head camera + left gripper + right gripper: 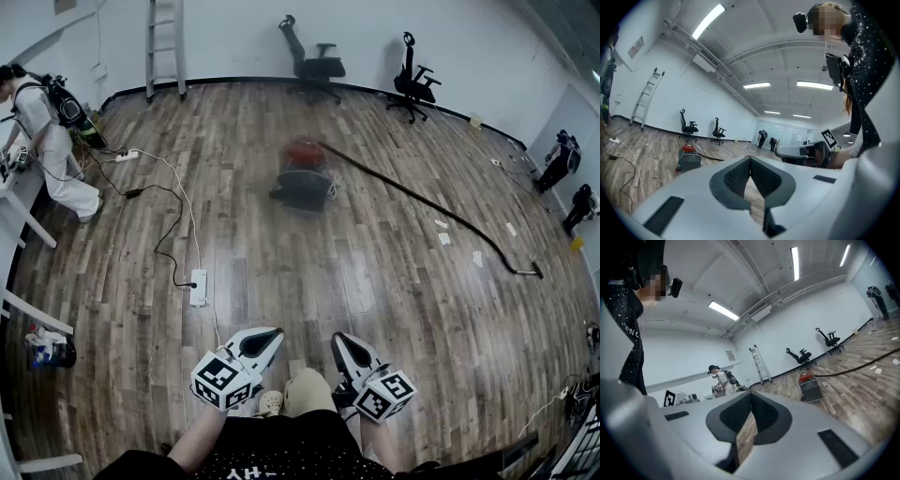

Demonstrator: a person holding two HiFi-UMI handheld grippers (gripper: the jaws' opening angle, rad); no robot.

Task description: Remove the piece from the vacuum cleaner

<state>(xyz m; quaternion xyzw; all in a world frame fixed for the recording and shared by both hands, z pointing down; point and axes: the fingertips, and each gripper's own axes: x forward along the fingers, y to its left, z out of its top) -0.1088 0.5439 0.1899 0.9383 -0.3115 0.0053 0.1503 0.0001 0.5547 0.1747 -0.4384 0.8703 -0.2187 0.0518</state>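
A vacuum cleaner (304, 176) with a red top and a grey drum stands on the wooden floor far ahead of me, also in the left gripper view (688, 159) and the right gripper view (810, 387). Its long black hose and wand (441, 212) run right across the floor to a nozzle (531, 273). My left gripper (272, 337) and right gripper (339, 343) are held low near my body, both shut with nothing between the jaws. Both are far from the vacuum cleaner.
A white power strip (198, 287) and cables (169, 202) lie on the floor to the left. Two office chairs (315, 60) stand by the back wall beside a ladder (163, 45). A person (42, 131) works at a table at far left.
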